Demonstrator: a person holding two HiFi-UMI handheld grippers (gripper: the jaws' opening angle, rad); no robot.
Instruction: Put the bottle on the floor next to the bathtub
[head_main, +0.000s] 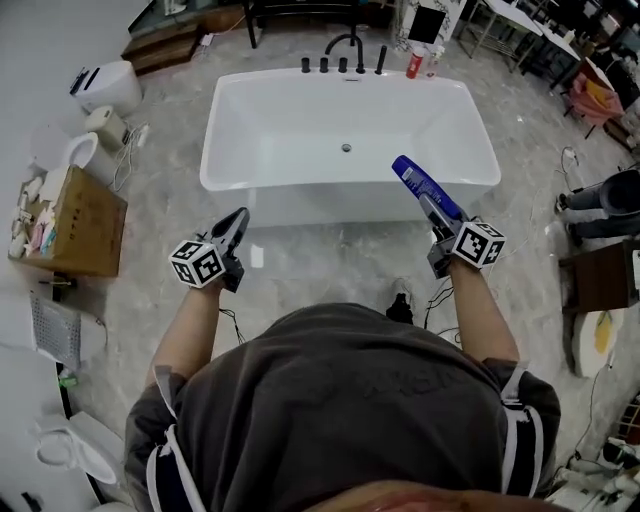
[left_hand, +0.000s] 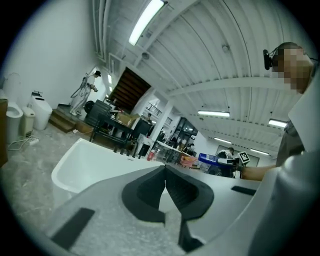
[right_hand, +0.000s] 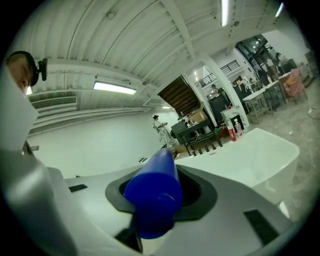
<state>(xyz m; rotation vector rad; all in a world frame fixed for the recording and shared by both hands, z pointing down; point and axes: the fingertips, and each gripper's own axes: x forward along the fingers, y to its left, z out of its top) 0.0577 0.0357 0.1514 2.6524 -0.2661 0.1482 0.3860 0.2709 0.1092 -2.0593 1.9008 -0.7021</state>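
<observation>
Over the white bathtub (head_main: 225, 150)'s near rim, the right gripper (head_main: 431, 206) clamps the blue bottle (head_main: 418, 180), tilted, off the floor (head_main: 320, 262). Left gripper (head_main: 238, 224) has its jaws closed together, empty, beside the tub's front.

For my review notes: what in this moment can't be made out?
- Label of the blue bottle: too small in head view; right gripper view shows only its near end.
- Pads of the right gripper: covered by the bottle in its own view.
- The floor at the person's feet: head view, hidden by the torso.
</observation>
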